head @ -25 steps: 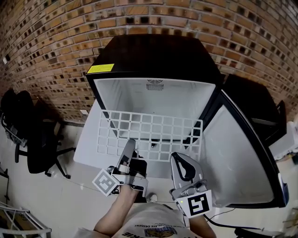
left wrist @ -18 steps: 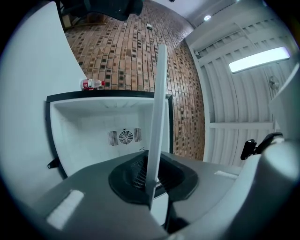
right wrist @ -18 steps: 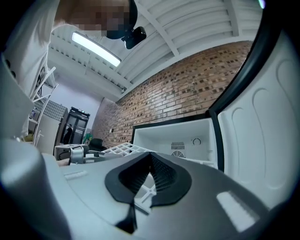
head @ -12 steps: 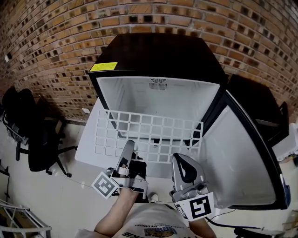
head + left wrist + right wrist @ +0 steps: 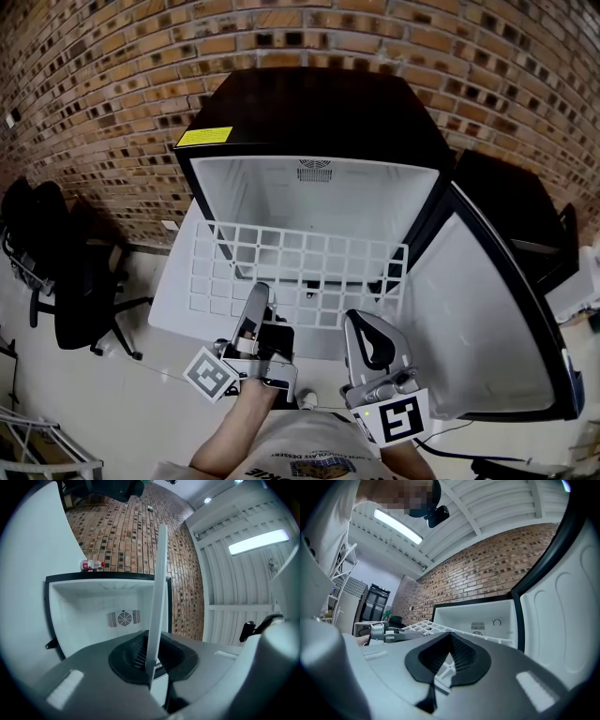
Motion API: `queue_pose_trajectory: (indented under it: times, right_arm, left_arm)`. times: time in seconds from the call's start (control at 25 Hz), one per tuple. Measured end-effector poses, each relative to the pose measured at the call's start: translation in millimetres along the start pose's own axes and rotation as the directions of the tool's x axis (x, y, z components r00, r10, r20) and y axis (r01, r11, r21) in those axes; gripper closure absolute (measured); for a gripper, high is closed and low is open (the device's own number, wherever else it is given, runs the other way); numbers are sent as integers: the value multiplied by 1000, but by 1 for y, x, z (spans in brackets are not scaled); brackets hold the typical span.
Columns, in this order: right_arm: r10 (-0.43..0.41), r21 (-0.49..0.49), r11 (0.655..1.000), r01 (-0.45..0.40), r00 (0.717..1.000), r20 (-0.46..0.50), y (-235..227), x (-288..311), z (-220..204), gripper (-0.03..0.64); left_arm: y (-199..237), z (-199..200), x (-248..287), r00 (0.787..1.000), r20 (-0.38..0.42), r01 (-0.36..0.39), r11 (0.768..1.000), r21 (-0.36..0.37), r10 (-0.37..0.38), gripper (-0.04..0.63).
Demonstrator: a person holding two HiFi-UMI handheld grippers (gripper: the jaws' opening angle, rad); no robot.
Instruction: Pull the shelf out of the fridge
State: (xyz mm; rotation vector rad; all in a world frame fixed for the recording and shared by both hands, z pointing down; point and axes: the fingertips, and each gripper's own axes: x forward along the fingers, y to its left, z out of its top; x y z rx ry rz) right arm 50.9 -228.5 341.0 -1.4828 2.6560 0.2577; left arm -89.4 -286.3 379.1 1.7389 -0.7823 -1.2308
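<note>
The black mini fridge (image 5: 314,108) stands open, its door (image 5: 483,319) swung out to the right. The white grid shelf (image 5: 300,272) sticks well out of the white interior, sloping towards me. My left gripper (image 5: 254,305) is shut on the shelf's near edge, left of the middle. In the left gripper view the shelf (image 5: 157,592) shows edge-on, pinched between the dark pads of that gripper (image 5: 150,660). My right gripper (image 5: 364,323) is shut on the same edge further right. The right gripper view shows the shelf's grid (image 5: 424,626) running into its jaws (image 5: 447,660).
Black office chairs (image 5: 56,272) stand on the floor at the left. A brick wall (image 5: 112,84) runs behind the fridge. A dark cabinet (image 5: 511,202) sits behind the open door. A small bottle (image 5: 92,565) lies on the fridge top. A wire rack (image 5: 37,441) is at the bottom left.
The shelf and both grippers have shifted slightly towards me and to the left. Both grips hold as before.
</note>
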Motion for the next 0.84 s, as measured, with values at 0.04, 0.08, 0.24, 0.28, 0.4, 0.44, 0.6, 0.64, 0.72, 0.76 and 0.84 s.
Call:
queue_pose_trajectory:
  times: [0.04,0.08,0.24,0.28,0.4,0.44,0.6,0.64,0.72,0.76,0.84]
  right_arm:
    - [-1,3,1000,1,1000,-1,0,0,0,615]
    - [-2,6,1000,2,1000,-1,0,0,0,615]
    - [-8,15,1000,8,1000,0,-1,-1,2,615]
    - [-8,21,1000,8,1000,-2,-1,-1,2,615]
    - [-8,7,1000,8,1000,1,-1,-1,1,615]
    - [-6,4,1000,6,1000,1,-1,-1,1,615]
    - [-2,3,1000,2,1000,3,1,1,2,615]
    - [-3,4,1000,3,1000,3,1,2,2,615]
    - [-5,5,1000,5,1000,2,1,2,1,615]
    - [-7,6,1000,7,1000,0,0,2,1,615]
    - [-9,7,1000,9,1000,-3,0,2,-1,615]
  left_arm:
    - [0,0,0,1000,-1,1,1000,0,-1,575]
    - [0,0,0,1000,-1,1,1000,0,-1,575]
    - [0,-1,0,1000,-2,-2,1000,-4,2,575]
    - [0,-1,0,1000,-1,-3,1000,-4,3,575]
    - [1,0,-1,1000,3,-6,1000,-6,6,575]
    - [1,0,-2,1000,4,-6,1000,-8,6,575]
    - [1,2,-1,1000,7,-4,1000,-13,4,575]
    - [1,3,-1,1000,8,-4,1000,-13,4,575]
    - [1,3,-1,1000,8,-5,1000,-13,5,575]
    - [2,3,-1,1000,8,-7,1000,-13,7,575]
    - [3,4,-1,1000,9,-13,1000,-13,13,575]
